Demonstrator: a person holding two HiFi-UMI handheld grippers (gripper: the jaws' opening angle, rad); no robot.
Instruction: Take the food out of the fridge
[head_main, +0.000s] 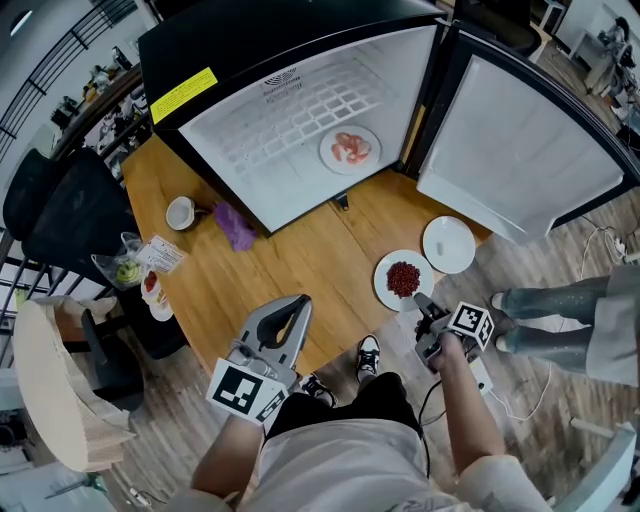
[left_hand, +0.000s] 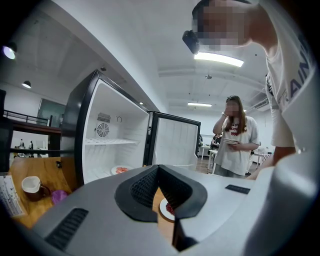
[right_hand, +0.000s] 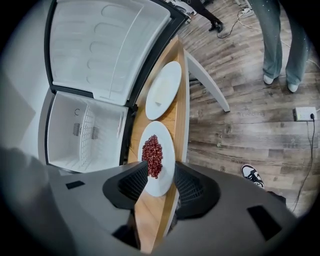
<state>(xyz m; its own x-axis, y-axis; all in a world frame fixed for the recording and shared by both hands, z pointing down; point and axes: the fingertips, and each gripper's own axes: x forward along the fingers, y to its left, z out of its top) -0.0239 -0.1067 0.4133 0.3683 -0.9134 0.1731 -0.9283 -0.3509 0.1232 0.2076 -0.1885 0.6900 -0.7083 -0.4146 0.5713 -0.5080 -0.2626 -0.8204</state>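
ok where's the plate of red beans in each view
head view: plate of red beans lower right of centre, beside the empty plate
left gripper view: a sliver low centre, behind the left claw
right gripper view: centre, below the empty plate
shared landmark: the open fridge

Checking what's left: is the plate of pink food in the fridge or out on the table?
In the fridge: the plate of pink food sits on its white floor, past the open door.
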